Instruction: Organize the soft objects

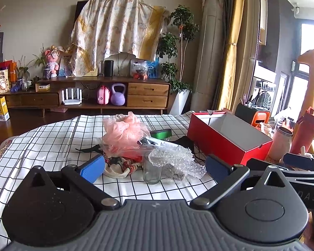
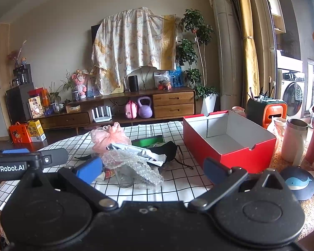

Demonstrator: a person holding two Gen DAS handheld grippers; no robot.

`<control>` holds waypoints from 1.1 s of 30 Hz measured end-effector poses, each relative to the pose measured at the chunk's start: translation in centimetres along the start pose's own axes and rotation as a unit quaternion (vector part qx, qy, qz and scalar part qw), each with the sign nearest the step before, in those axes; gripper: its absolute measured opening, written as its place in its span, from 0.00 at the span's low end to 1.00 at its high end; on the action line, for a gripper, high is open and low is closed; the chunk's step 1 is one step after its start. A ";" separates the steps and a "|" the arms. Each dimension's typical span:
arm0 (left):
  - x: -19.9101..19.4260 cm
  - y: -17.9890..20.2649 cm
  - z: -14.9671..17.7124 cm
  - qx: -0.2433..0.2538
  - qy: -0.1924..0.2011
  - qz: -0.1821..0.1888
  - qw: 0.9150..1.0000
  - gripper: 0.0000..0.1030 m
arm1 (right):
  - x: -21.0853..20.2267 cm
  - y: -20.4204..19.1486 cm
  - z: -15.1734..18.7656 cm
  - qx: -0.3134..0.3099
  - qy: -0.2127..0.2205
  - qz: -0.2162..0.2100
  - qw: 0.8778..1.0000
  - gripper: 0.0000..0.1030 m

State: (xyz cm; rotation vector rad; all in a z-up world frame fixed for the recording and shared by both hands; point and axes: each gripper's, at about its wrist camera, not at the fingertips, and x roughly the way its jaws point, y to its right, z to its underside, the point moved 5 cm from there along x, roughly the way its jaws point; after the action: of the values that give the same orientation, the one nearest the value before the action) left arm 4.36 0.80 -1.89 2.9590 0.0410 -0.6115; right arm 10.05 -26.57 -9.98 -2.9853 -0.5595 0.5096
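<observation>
Both grippers are hovering low over the near edge of the checked surface (image 1: 52, 138), side by side and aimed at the same heap. On the left gripper (image 1: 155, 167) the 2 blue-padded fingers (image 1: 93, 168) are standing wide apart with nothing between them; the right gripper (image 2: 152, 168) is showing the same, its fingers (image 2: 90, 170) spread and holding nothing. From the right wrist view the left tool is sitting just off to its left at about the same height, so neither is reaching ahead of the other.

Just past the fingertips a clear glass (image 1: 151, 172) is standing upright, with a crumpled wad of bubble wrap (image 1: 173, 159) leaning against it and partly over it. Beside that a white dish is lying with patterned red cloth (image 1: 123, 163) bunched around it. Behind these a pink mesh puff (image 1: 123, 133) is sitting on top of the pile, a black fabric piece (image 2: 167, 148) is trailing its cords toward the right, and a green tin (image 1: 161, 133) is lying further back.

To the right, near the pile but apart from it, the red box (image 2: 230, 146) is standing open and looks empty, so I judge that sorting is only starting. The next move, I would guess, is closing 1 pair of fingers on the bubble wrap, the closest soft thing, and lifting it clear without tipping the glass, then carrying it right over the box wall.
</observation>
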 end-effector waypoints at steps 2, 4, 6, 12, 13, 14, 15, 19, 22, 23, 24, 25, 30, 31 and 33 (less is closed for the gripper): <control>0.0 0.0 0.1 0.000 -0.001 -0.001 1.000 1.00 | 0.1 0.0 0.0 0.000 0.000 0.000 1.000 1.00; 0.0 0.0 0.1 0.000 -0.002 -0.001 1.000 1.00 | 0.0 0.0 0.0 0.000 -0.001 0.000 1.000 1.00; 0.0 0.0 0.3 0.000 -0.002 -0.002 1.000 1.00 | 0.0 0.0 0.0 0.001 -0.001 0.000 1.000 1.00; 0.0 0.1 0.2 0.000 -0.003 -0.002 1.000 1.00 | -0.1 0.0 0.0 0.002 0.000 -0.001 1.000 1.00; 0.0 0.1 0.2 0.000 -0.003 -0.002 1.000 1.00 | -0.1 0.0 0.0 0.002 0.000 -0.001 1.000 1.00; 0.0 0.1 0.2 0.000 -0.003 -0.002 1.000 1.00 | -0.1 0.0 0.0 0.002 0.000 -0.001 1.000 1.00; 0.0 0.1 0.2 0.001 -0.003 -0.002 1.000 1.00 | -0.1 0.0 0.0 0.002 0.000 -0.001 1.000 1.00; 0.0 0.1 0.2 0.001 -0.004 -0.001 1.000 1.00 | -0.1 0.0 0.0 0.003 0.000 0.000 1.000 1.00; 0.0 0.1 0.2 0.001 -0.004 -0.002 1.000 1.00 | -0.2 0.0 0.0 0.003 0.000 0.000 1.000 1.00; 0.0 0.1 0.2 0.001 -0.004 -0.002 1.000 1.00 | -0.2 0.1 0.0 0.003 0.000 0.000 1.000 1.00; 0.0 0.1 0.2 0.000 -0.004 -0.002 1.000 1.00 | -0.2 0.1 0.0 0.003 0.000 0.000 1.000 1.00; 0.0 0.1 0.2 0.001 -0.004 -0.001 1.000 1.00 | -0.2 0.0 0.0 0.004 0.000 -0.001 1.000 1.00; 0.0 0.2 0.2 0.001 -0.004 -0.002 1.000 1.00 | -0.3 0.1 -0.1 0.005 0.000 0.001 1.000 1.00; 0.0 0.1 0.2 0.001 -0.004 -0.002 1.000 1.00 | -0.3 0.1 -0.1 0.005 0.001 0.001 1.000 1.00; -0.1 0.2 0.2 0.000 -0.004 0.000 1.000 1.00 | -0.3 0.1 -0.1 0.005 0.001 0.002 1.000 1.00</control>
State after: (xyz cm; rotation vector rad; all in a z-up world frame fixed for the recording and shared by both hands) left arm 4.22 0.59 -2.05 2.9575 0.0404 -0.6223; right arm 9.87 -26.82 -9.79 -2.9780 -0.5503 0.5086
